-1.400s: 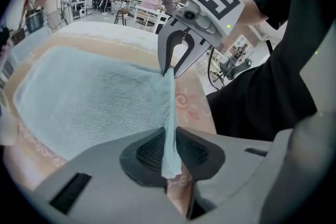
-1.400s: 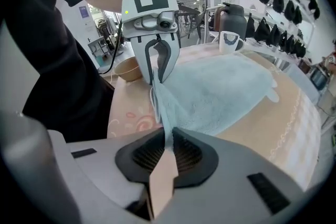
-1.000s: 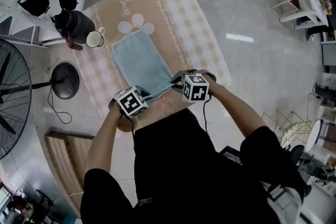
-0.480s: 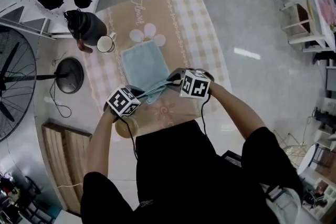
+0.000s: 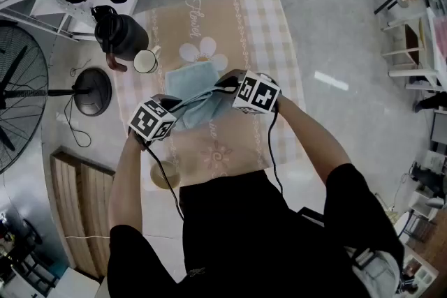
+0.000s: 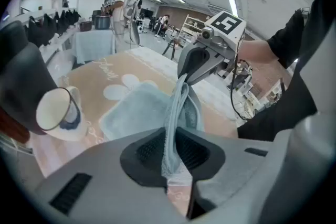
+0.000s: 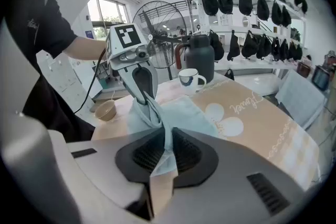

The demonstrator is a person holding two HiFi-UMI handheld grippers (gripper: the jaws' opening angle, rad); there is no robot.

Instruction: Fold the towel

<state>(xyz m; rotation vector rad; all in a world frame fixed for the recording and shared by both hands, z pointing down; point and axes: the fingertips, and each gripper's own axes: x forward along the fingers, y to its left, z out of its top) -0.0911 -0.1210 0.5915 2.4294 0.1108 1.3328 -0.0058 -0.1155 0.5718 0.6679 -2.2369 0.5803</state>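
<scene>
Left gripper (image 6: 174,150), right gripper (image 7: 164,153): jaws tight on towel (image 5: 187,82); tablecloth (image 5: 241,38) script — perhaps "Flower"

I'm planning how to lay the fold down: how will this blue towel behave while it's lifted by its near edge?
Probably floppy: the towel sags and bunches between the left hand-held gripper and the right hand-held gripper. It is likely light, since thin pinched edges lift it. It seems unlikely to slip, because the ribbed pads bite its soft cloth.

The soft light blue towel (image 5: 192,98) lies partly on the table, with its near edge lifted up and bunched into a fold.
</scene>
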